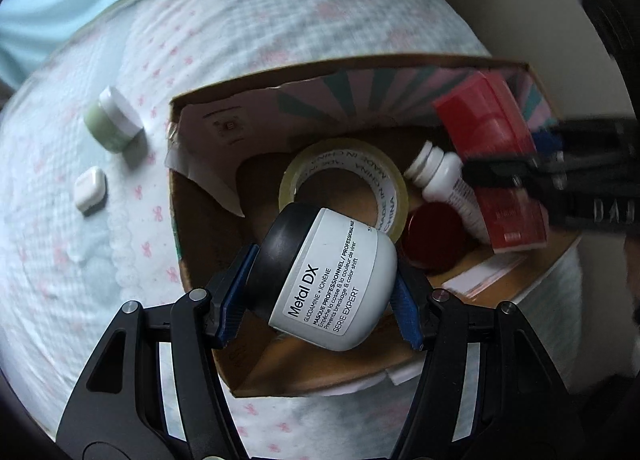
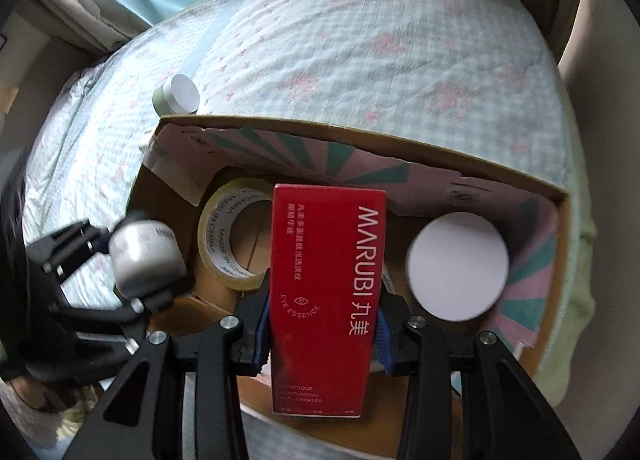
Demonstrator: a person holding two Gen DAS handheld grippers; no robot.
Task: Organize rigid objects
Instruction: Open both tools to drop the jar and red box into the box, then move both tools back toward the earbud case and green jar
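— What has the left tongs (image 1: 325, 284) got?

— A white round plastic jar with a black lid and a "Metal DX" label (image 1: 328, 278), clenched between the blue pads, lying on its side with the lid toward nine o'clock. It hangs over the open brown cardboard box with a pink-and-teal striped lining (image 1: 208, 100), which sits on the pale checked bedspread with pink bows (image 1: 240, 40).

— And the right tongs (image 2: 325, 324)?

— Gripping a tall red cardboard carton printed "MARUBI" and "EYE ESSENCE" (image 2: 328, 284), long axis pointing to twelve o'clock, held above the box too.

— What lies inside the box?

— A roll of clear packing tape stamped "MADE IN CHINA" (image 1: 344, 180) flat on the floor near the middle. At three o'clock from it, a small white plastic bottle (image 1: 444, 180) on its side, with a dark red round lid (image 1: 434, 236) just below it. From the right camera a white round disc-shaped top (image 2: 458, 266) shows at the box's three o'clock end; I can't tell what it belongs to.

— Anything outside?

— At nine o'clock of the box, on the bedspread, a small pale green jar with a white cap (image 1: 114, 120) and, nearer us, a little white rounded case (image 1: 90, 189), apart from each other.
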